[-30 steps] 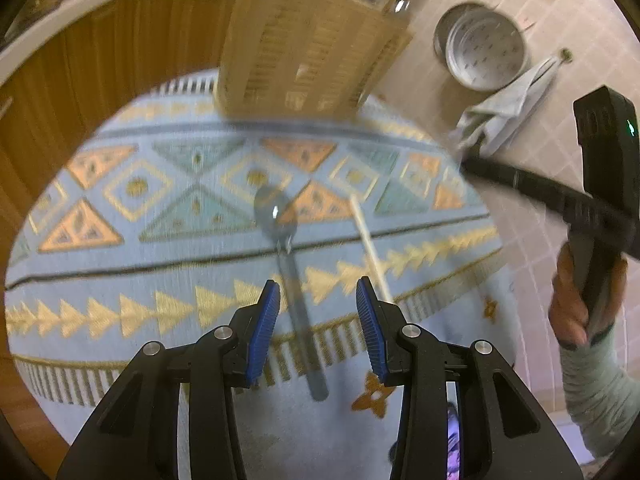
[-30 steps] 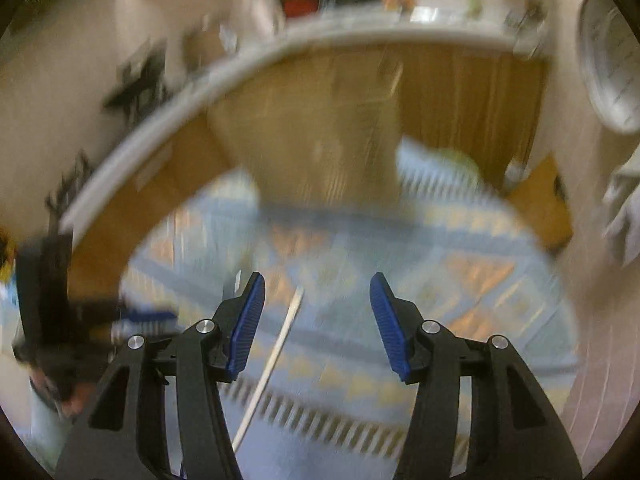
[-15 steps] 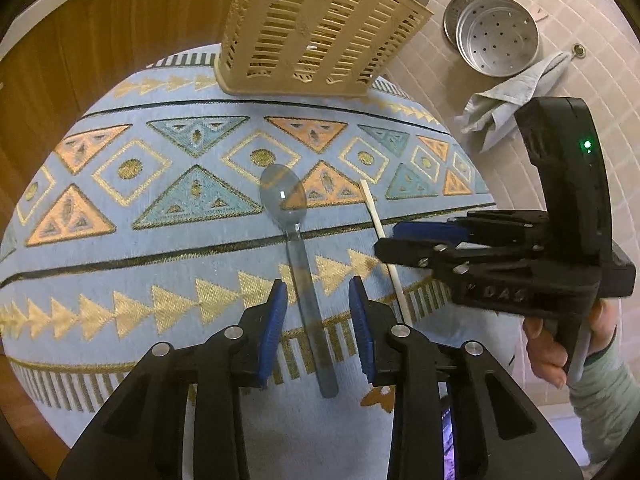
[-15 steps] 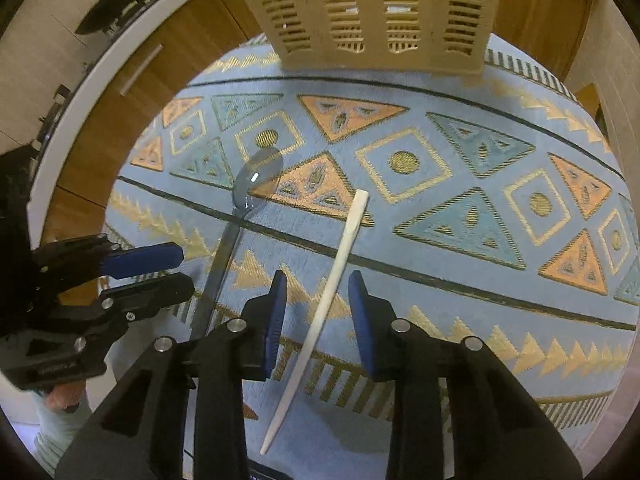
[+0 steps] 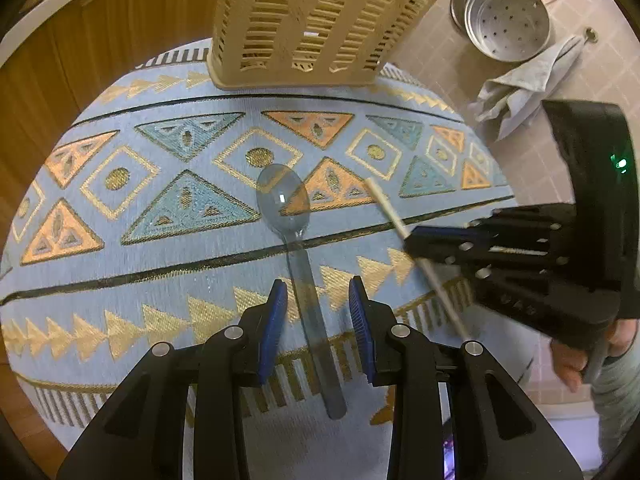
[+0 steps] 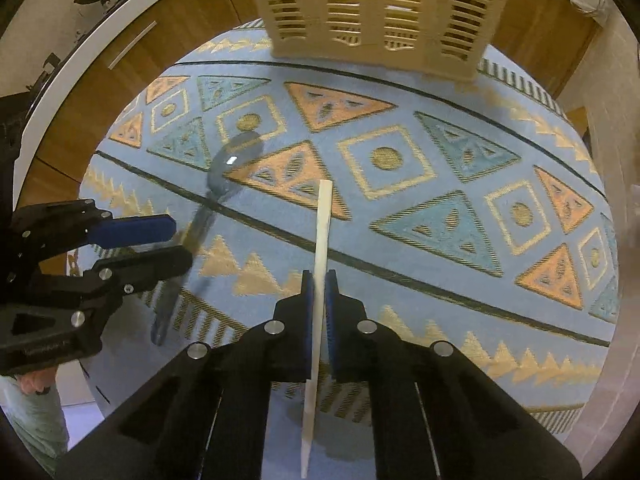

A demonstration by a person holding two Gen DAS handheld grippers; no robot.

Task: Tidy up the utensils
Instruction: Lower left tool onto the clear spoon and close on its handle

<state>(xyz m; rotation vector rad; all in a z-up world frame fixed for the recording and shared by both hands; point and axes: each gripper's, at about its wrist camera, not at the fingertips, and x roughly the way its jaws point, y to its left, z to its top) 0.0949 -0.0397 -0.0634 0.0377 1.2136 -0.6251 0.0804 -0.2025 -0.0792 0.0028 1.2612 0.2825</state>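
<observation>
A clear grey plastic spoon [image 5: 298, 248] lies on the patterned blue mat [image 5: 160, 240], bowl pointing away. My left gripper [image 5: 318, 300] is open, its blue pads either side of the spoon's handle. My right gripper [image 6: 319, 292] is shut on a cream chopstick [image 6: 322, 232], which points toward the beige slotted utensil basket [image 6: 380, 8]. The right gripper also shows in the left wrist view [image 5: 412, 240], holding the chopstick [image 5: 386, 204]. The left gripper shows in the right wrist view [image 6: 176, 240] over the spoon [image 6: 234, 160].
The basket [image 5: 316, 20] stands at the mat's far edge. A perforated metal steamer tray [image 5: 506, 20] and a grey cloth [image 5: 524, 80] lie on the tiled counter at the far right. Wooden cabinets lie beyond the mat.
My right gripper has closed on the chopstick and lifted its near end slightly. My left gripper has stayed open around the spoon's handle, moving slightly forward.
</observation>
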